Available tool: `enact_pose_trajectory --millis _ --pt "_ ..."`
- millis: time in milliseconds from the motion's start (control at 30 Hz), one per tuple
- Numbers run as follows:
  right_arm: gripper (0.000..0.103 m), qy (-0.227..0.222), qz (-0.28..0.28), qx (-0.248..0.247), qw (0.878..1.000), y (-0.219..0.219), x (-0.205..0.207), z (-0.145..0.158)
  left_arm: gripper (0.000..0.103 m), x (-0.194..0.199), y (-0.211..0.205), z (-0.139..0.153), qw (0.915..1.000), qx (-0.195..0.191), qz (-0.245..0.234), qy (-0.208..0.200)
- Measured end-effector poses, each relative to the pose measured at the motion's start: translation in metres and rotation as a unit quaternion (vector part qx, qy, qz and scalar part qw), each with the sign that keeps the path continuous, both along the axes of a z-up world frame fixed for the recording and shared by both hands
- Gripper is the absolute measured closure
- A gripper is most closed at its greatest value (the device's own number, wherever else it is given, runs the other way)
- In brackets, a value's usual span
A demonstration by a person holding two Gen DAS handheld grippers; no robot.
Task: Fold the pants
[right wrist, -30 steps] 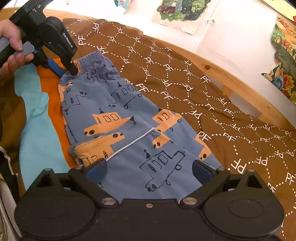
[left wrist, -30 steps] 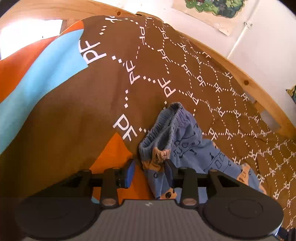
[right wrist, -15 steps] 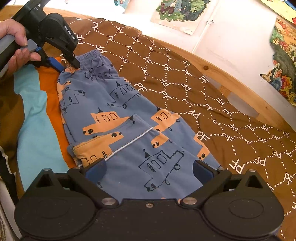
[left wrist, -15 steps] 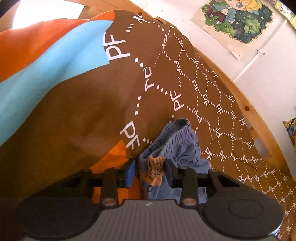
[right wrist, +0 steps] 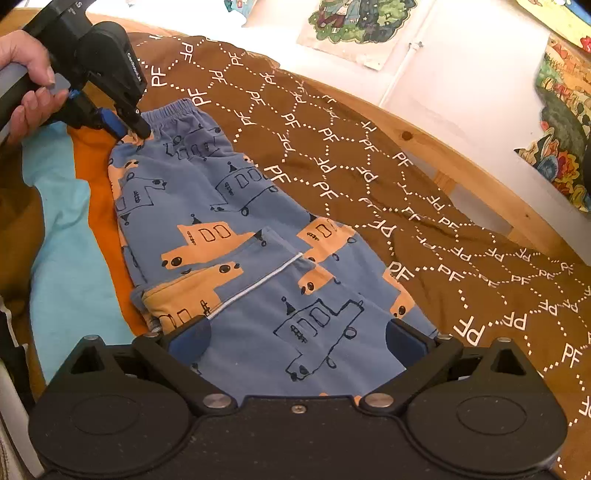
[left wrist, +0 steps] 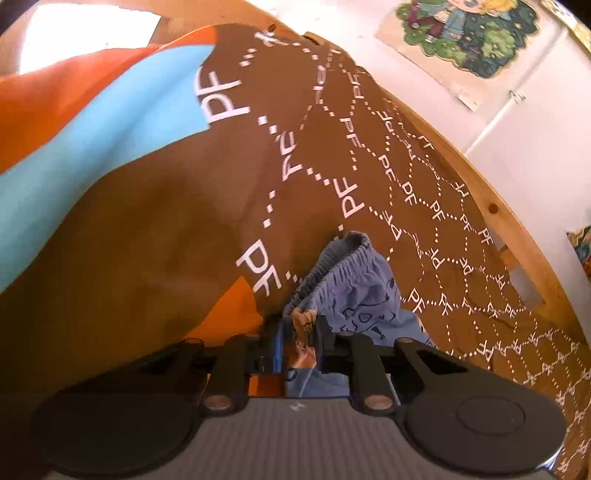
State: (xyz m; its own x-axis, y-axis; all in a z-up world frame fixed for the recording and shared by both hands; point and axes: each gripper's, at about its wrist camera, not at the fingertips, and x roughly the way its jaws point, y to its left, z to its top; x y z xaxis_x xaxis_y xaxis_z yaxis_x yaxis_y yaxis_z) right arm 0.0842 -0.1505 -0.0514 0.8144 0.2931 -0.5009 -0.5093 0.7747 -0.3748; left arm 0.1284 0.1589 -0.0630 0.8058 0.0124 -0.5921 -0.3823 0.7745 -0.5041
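We see blue pants (right wrist: 236, 236) with orange and outlined car prints lying flat on a bed, over a brown bedspread (right wrist: 424, 229) with white "PF" lettering and dotted hexagons. The near end of the pants sits on top of an orange and light blue patch (right wrist: 70, 236) of the same cover. The elastic waistband (right wrist: 173, 110) is at the far end in the right wrist view; the legs run toward the camera, with one section folded over and a white seam line showing across it.

Left claw (left wrist: 299, 332): clamped on the waistband corner, with a bunched bit of orange-and-blue fabric pinched between its two fingers. In the right wrist view we see that same claw (right wrist: 129, 127) at the waistband's left corner, with a person's hand (right wrist: 29, 81) around its grip. The waistband (left wrist: 332, 266) rises in a gathered ridge just ahead of the fingers.

Right claw (right wrist: 295, 338): fingers wide apart, low over the leg end of the pants, holding nothing. The fabric lies between and under the two blue pads (right wrist: 188, 338); we cannot tell if they touch the cloth.

Wooden bed frame (right wrist: 461, 166) runs along the far side of the bedspread. White wall behind it with cartoon posters (right wrist: 354, 26).
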Motion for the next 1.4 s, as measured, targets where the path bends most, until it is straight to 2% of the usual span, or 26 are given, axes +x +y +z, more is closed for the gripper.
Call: enact_pose_trajectory --millis 233,300,400,667,767,900,1033,1133,1267,1400 --pt "0.005 -0.051 -0.025 0.007 0.998 -0.001 -0.014 0.011 0.086 -0.004 -0.01 0.01 0.9993 0.029 -0.017 -0.017" --pt "0.005 -0.053 -0.034 0.017 0.998 -0.003 -0.017 0.017 0.087 -0.004 -0.014 0.013 0.9988 0.04 -0.02 -0.022" --pt "0.005 -0.049 -0.032 0.044 0.997 -0.006 -0.024 0.029 0.087 -0.006 -0.024 0.018 0.9963 0.076 -0.029 -0.028" --pt "0.005 -0.027 -0.02 0.062 0.998 -0.005 -0.037 0.032 0.088 -0.011 -0.058 0.036 0.9817 0.168 -0.07 -0.056" --pt "0.005 -0.021 -0.032 0.06 0.997 -0.007 -0.035 0.03 0.088 -0.017 -0.075 0.049 0.972 0.194 -0.102 -0.084" --pt "0.005 -0.021 -0.056 0.067 0.996 -0.02 -0.03 0.03 0.088 -0.028 -0.108 0.067 0.9503 0.233 -0.166 -0.123" --pt "0.005 -0.025 -0.086 0.067 0.994 -0.041 -0.024 0.03 0.088 -0.041 -0.141 0.08 0.924 0.261 -0.24 -0.144" --pt "0.005 -0.026 -0.12 0.069 0.99 -0.061 -0.018 0.03 0.088 -0.051 -0.168 0.086 0.9011 0.275 -0.297 -0.154" --pt "0.005 -0.028 -0.162 0.068 0.984 -0.091 -0.014 0.029 0.088 -0.057 -0.207 0.084 0.8718 0.278 -0.373 -0.154" --pt "0.005 -0.033 -0.2 0.061 0.977 -0.122 -0.01 0.029 0.087 -0.058 -0.246 0.067 0.8449 0.276 -0.435 -0.145"
